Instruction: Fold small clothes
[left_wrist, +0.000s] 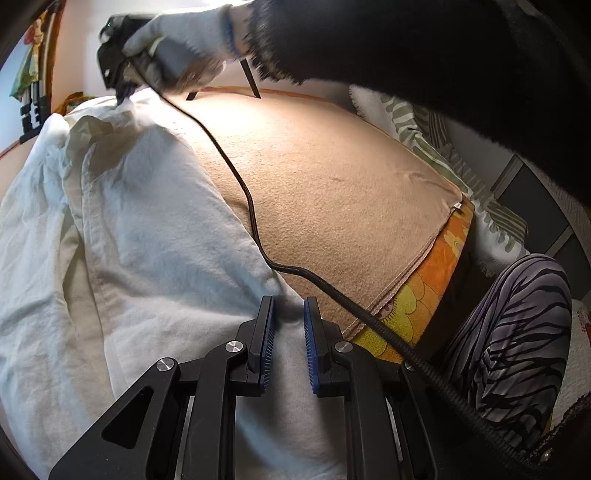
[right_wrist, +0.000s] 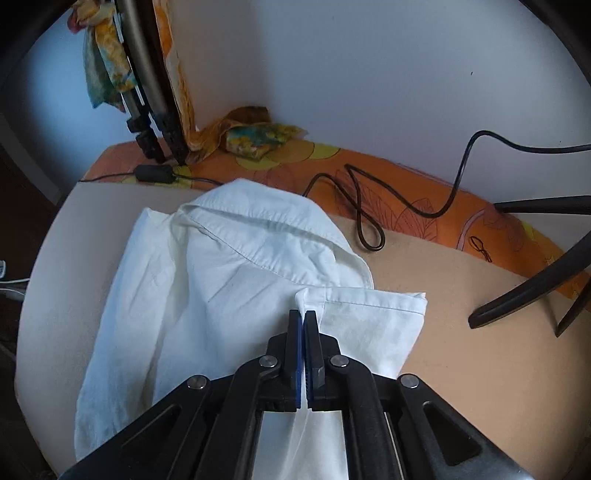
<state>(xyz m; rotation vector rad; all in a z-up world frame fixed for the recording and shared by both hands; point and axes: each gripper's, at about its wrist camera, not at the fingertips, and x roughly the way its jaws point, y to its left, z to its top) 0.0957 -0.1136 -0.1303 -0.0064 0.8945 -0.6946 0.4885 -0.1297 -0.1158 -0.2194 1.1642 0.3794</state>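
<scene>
white cotton shirt (right_wrist: 207, 280) sprawls on the tan blanket (right_wrist: 461, 332), soft, light, floppy; right gripper (right_wrist: 303, 317) pinched tight on a fold near the collar at twelve o'clock, left gripper (left_wrist: 289, 306) slightly parted over the hem, holding nothing

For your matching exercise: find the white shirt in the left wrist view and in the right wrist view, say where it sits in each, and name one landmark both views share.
Left wrist view: the white shirt fills the left half, running under the left gripper.
Right wrist view: the white shirt lies centre-left, a pinch of it between the pads of the right gripper.
Shared landmark: the tan blanket under the shirt.
</scene>
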